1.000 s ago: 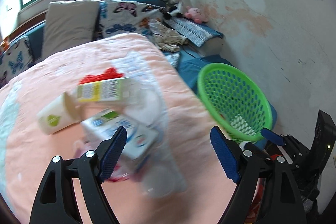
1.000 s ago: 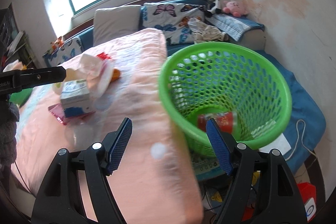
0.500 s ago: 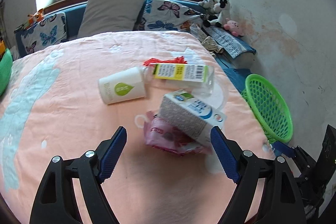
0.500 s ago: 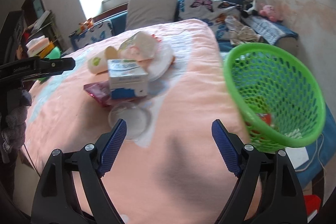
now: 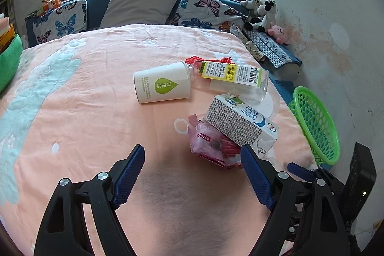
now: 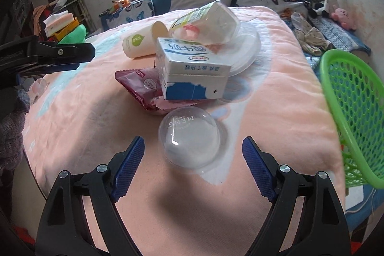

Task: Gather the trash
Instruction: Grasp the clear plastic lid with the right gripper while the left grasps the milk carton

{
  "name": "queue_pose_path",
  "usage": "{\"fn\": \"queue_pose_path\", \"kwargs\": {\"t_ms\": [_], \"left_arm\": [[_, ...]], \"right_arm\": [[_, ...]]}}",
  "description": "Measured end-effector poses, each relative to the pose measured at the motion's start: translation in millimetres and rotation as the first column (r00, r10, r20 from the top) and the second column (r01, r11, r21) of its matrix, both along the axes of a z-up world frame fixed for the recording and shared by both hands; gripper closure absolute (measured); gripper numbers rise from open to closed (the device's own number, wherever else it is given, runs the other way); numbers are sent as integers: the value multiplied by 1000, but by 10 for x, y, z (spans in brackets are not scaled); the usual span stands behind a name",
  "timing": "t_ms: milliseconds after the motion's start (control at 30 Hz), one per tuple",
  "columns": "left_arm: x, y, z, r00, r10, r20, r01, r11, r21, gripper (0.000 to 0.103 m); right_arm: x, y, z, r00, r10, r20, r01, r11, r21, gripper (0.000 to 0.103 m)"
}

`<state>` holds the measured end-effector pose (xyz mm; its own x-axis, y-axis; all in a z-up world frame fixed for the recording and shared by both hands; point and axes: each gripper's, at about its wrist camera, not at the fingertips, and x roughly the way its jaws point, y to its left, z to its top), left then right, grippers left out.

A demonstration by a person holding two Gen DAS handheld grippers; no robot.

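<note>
A pile of trash lies on the pink bed cover: a white paper cup, a clear bottle with a yellow label, a blue-and-white milk carton and a pink wrapper under it. My left gripper hovers open just short of the wrapper, with nothing between its pads. In the right wrist view a clear dome lid sits right in front of my open right gripper, reaching partly between the fingertips without touching the pads. The carton lies beyond it. A green basket stands at the right.
The green basket stands off the bed's right edge, near the stained wall. Pillows and plush toys line the head of the bed. A flat white lid lies behind the carton. My left gripper shows at the left of the right wrist view.
Both grippers swung away from the green basket toward the trash pile. The right gripper's jaws widened, and the dome lid now sits close in front of them.
</note>
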<state>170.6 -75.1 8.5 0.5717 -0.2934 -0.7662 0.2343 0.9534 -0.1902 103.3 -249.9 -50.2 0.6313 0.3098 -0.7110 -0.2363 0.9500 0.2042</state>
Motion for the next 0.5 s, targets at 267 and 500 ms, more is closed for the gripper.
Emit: {"fn": "queue_pose_path", "kwargs": {"t_ms": [267,500], "left_arm": [[94,-72,-53,999,-6,-32,4,999,-35,24],[205,-258,-82,997,-19,-70,14,997,-76,24]], "right_arm": [[109,87,-101,1000,24,-18,-24,1000,-20,35],[63,44,-80,1000,23,-9,-23,999,-31,43]]}}
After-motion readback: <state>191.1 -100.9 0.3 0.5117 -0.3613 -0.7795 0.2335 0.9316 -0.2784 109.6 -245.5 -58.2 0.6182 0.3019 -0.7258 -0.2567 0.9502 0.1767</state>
